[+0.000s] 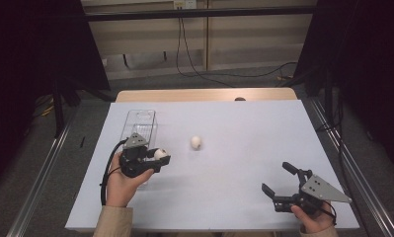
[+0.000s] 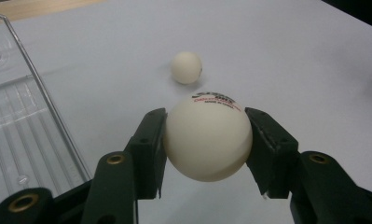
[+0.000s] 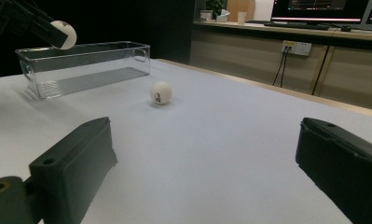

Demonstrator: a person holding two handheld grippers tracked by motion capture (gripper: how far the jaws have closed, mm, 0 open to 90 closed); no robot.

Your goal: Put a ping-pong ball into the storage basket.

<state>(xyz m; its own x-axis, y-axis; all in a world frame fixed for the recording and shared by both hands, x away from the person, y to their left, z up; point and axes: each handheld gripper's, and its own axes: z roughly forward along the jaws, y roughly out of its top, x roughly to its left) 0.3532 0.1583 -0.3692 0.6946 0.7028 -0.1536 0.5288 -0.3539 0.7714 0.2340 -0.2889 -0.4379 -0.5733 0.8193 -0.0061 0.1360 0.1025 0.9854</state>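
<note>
A white ball (image 2: 207, 137) with red and black print sits pinched between the black jaws of my left gripper (image 1: 160, 154), held above the table beside a clear plastic bin (image 1: 141, 124). The same held ball (image 3: 65, 33) hangs over the bin's near end in the right gripper view. A second white ball (image 1: 196, 142) lies loose on the white table sheet near the middle; that loose ball (image 2: 187, 67) is just beyond the held one. My right gripper (image 1: 279, 177) rests at the front right, jaws wide apart with nothing between them.
The clear bin (image 3: 83, 65) is long, narrow and holds nothing. The white sheet (image 1: 244, 123) covers a wooden table. Dark curtains stand at both sides, cables run on the floor beyond the far edge, and a metal rail (image 1: 352, 173) runs along the right.
</note>
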